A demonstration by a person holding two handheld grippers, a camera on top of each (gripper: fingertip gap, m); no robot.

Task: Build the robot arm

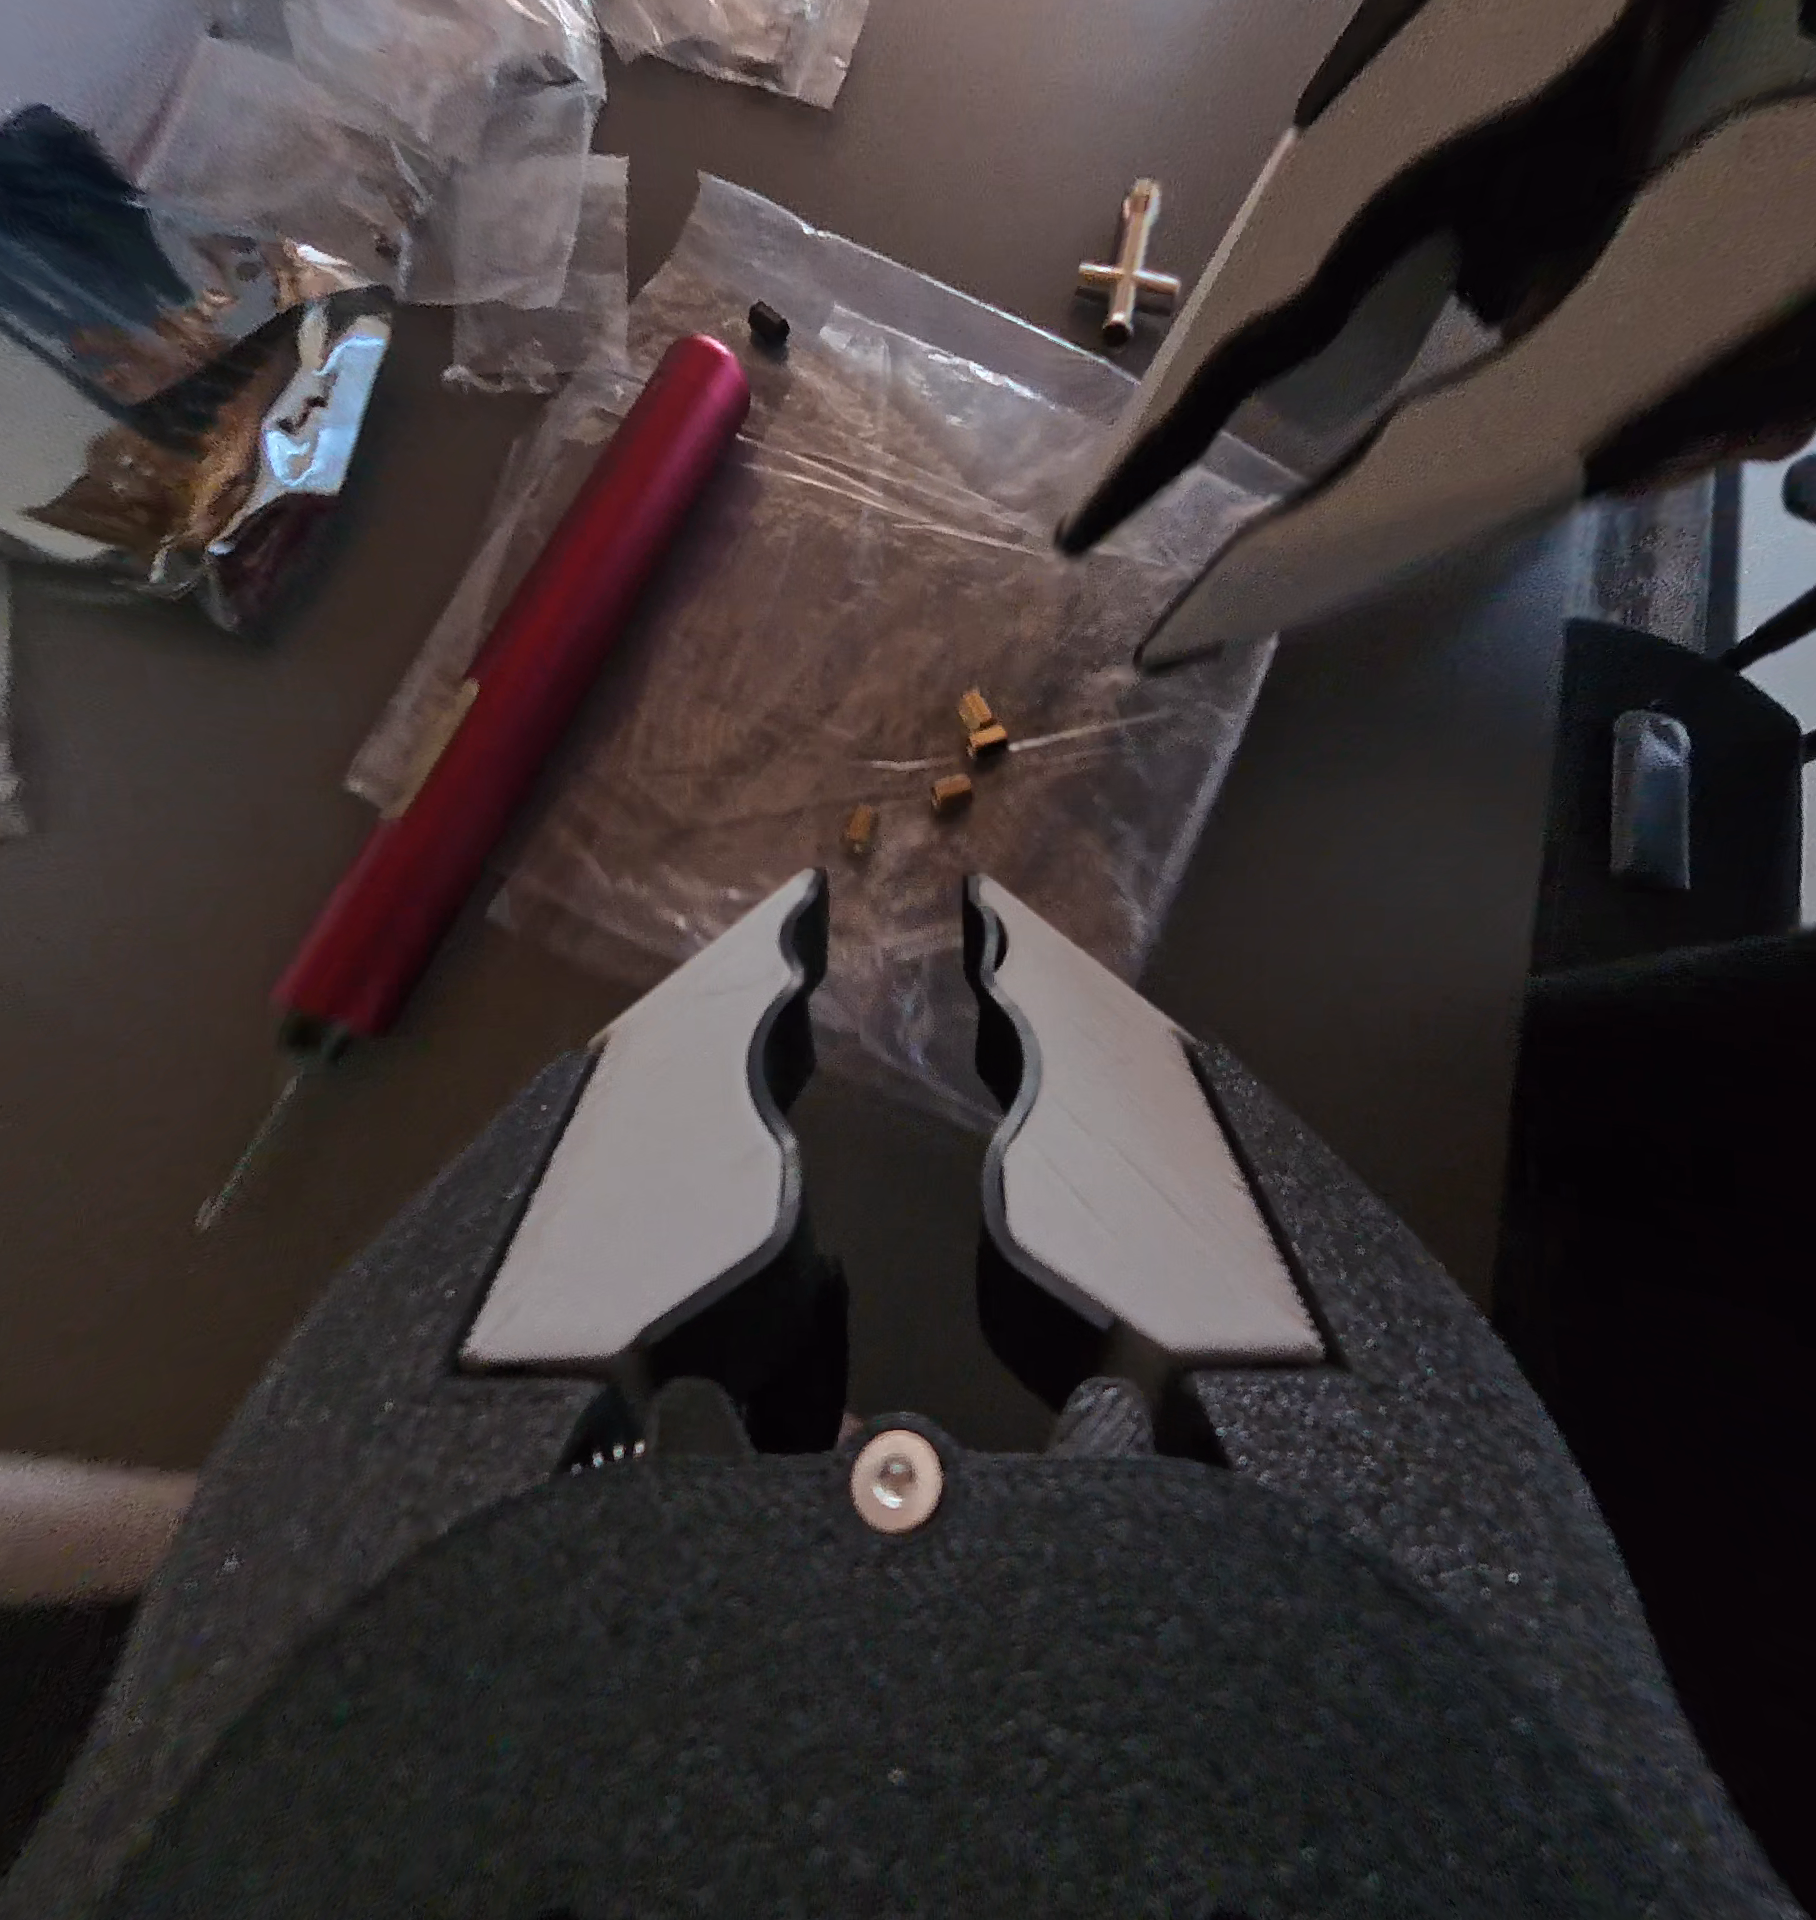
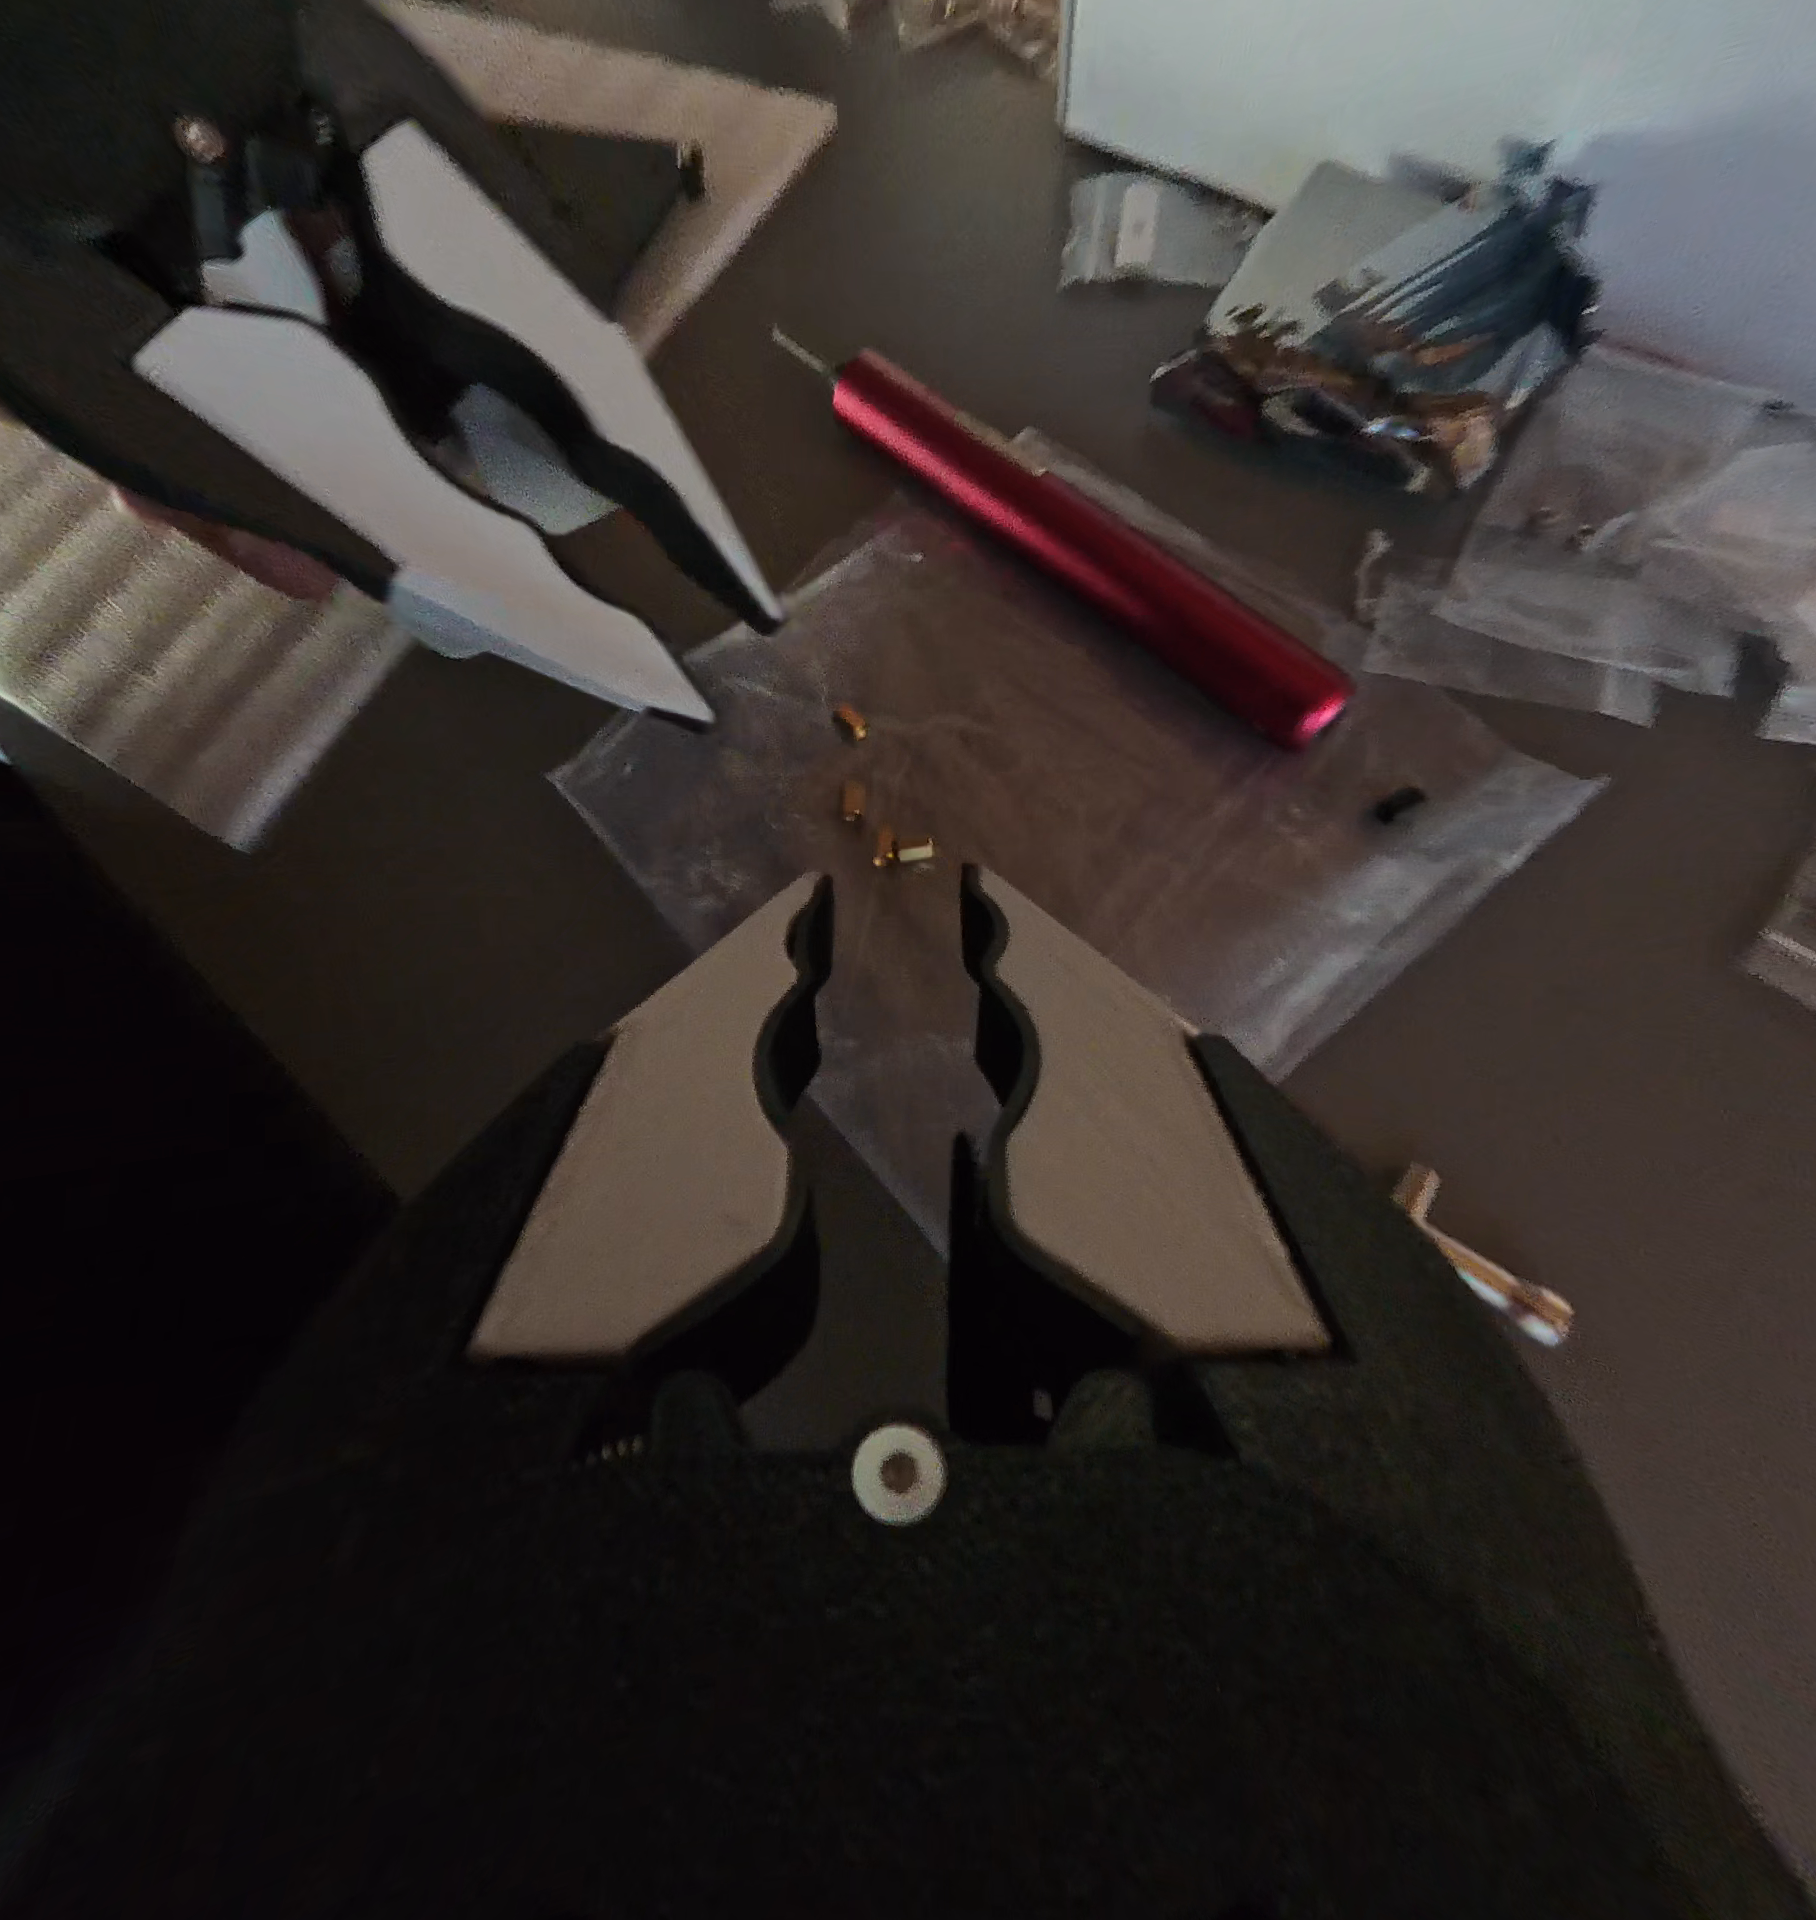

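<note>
Over the middle of a brown table [image 1: 1330,935], both grippers are hovering above a clear plastic bag [image 1: 883,540] that is lying flat on it. Left gripper [image 1: 893,883] is holding nothing, its fingers standing apart with a gap between the tips, just short of a small cluster of brass standoffs [image 1: 961,769] sitting on the bag. Right gripper [image 2: 896,883] is likewise parted and empty, its tips pointing at the same brass pieces from the opposite side. Neither gripper is touching the standoffs or the bag. A red-handled precision screwdriver [image 1: 530,665] is lying across one edge of the bag, its thin bit pointing off onto the bare table. A tiny black piece [image 1: 769,317] is resting on the bag near the screwdriver's butt end. A metal cross-shaped wrench [image 1: 1127,275] is lying on the table just beyond the bag. Crumpled clear bags [image 1: 384,135] and a shiny foil pouch [image 1: 249,436] are crowding the far side of the table
</note>
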